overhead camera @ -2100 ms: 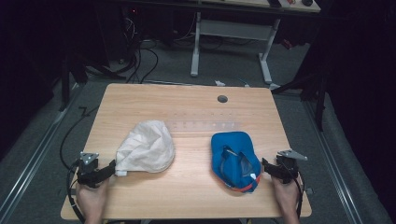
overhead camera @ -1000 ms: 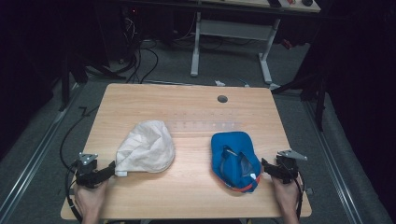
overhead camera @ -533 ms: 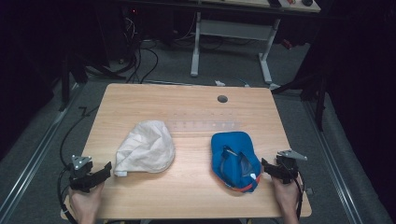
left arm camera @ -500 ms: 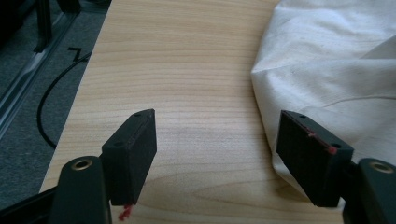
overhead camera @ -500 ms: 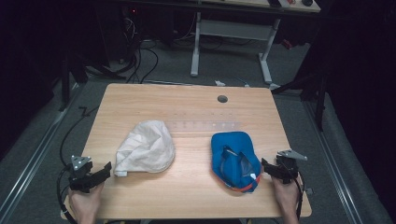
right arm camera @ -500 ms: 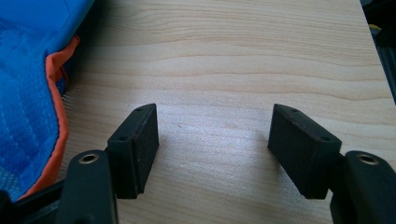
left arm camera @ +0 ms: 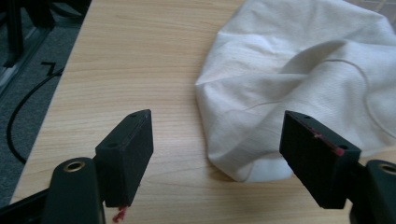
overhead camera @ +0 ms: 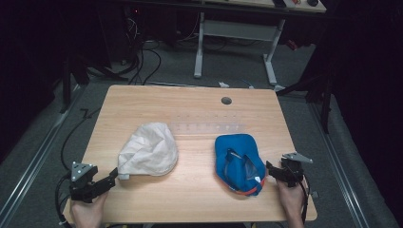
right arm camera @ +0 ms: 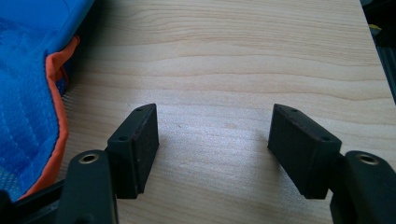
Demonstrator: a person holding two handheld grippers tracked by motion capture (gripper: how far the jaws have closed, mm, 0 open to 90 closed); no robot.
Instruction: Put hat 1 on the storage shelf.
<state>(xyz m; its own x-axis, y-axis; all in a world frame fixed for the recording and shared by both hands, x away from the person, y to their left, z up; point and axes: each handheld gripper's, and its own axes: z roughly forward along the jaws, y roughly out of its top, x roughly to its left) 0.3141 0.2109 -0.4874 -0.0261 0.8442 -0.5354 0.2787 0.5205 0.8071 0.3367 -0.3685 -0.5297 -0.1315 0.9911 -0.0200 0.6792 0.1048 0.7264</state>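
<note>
A crumpled white cap (overhead camera: pixel 149 149) lies left of centre on the wooden table (overhead camera: pixel 190 104). A blue cap (overhead camera: pixel 237 159) with orange trim lies upside down at the right. My left gripper (overhead camera: pixel 113 175) hovers at the near left, its tips just short of the white cap's (left arm camera: pixel 299 60) near edge. Its jaws have just been opening a little and hold nothing. In its own view my left gripper (left arm camera: pixel 217 119) frames that edge without touching it. My right gripper (overhead camera: pixel 268 166) stands open beside the blue cap (right arm camera: pixel 28 70), and in its own view my right gripper (right arm camera: pixel 215 112) has bare wood between its jaws.
A round cable hole (overhead camera: pixel 226 100) sits near the table's far edge, and a pale strip (overhead camera: pixel 206 128) runs across the middle. Cables (overhead camera: pixel 71 137) lie on the floor to the left. Another desk's legs (overhead camera: pixel 233 42) stand beyond the table.
My left gripper has drawn back a little from the white cap toward the near left corner and lifted. The right gripper and both caps have stayed put.
</note>
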